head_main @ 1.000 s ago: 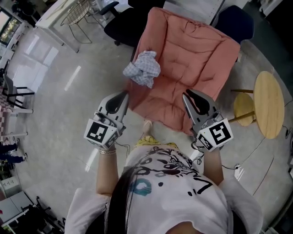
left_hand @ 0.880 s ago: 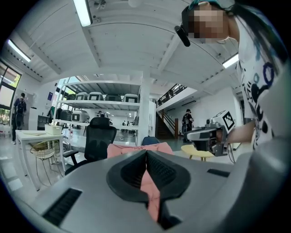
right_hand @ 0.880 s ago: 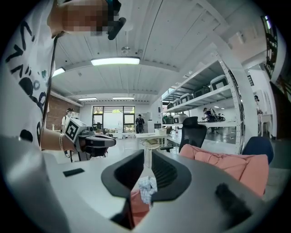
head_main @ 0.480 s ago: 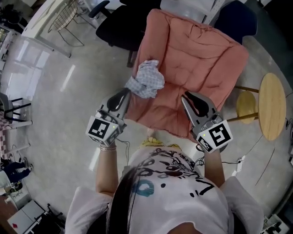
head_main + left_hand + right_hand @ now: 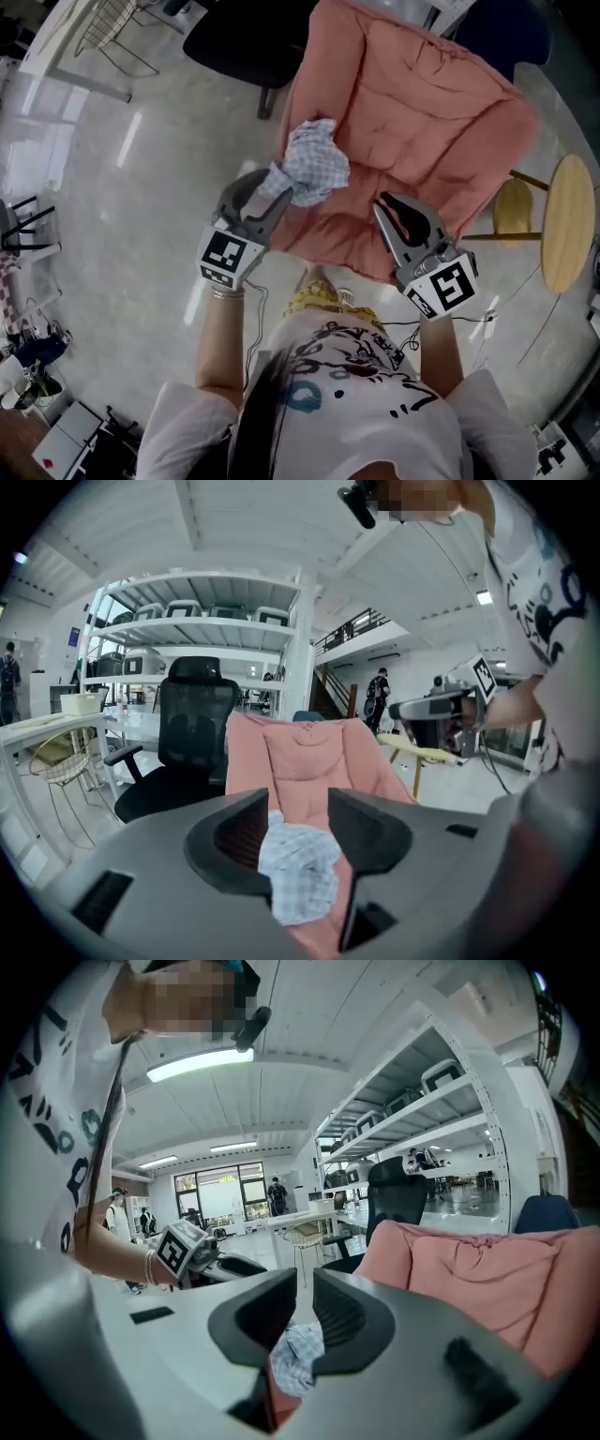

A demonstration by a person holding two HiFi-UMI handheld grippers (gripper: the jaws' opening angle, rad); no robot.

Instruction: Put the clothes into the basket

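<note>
A crumpled blue-and-white checked cloth lies on the front left of a pink padded chair. My left gripper is right at the cloth's near edge, and its jaws have just been opening. In the left gripper view the cloth shows between the spread jaws of that gripper, and the pads do not press on it. My right gripper hovers over the seat's front edge to the right of the cloth, shut and empty. Through its narrow slit the cloth shows further off.
A black office chair stands behind the pink chair at the left. A round wooden side table and a yellow stool are at the right. A wire-frame thing sits under a white table at the far left. Shelving lines the back.
Both grippers have moved forward and down towards the pink chair. The left one has reached the checked cloth and its jaws have opened around it.
</note>
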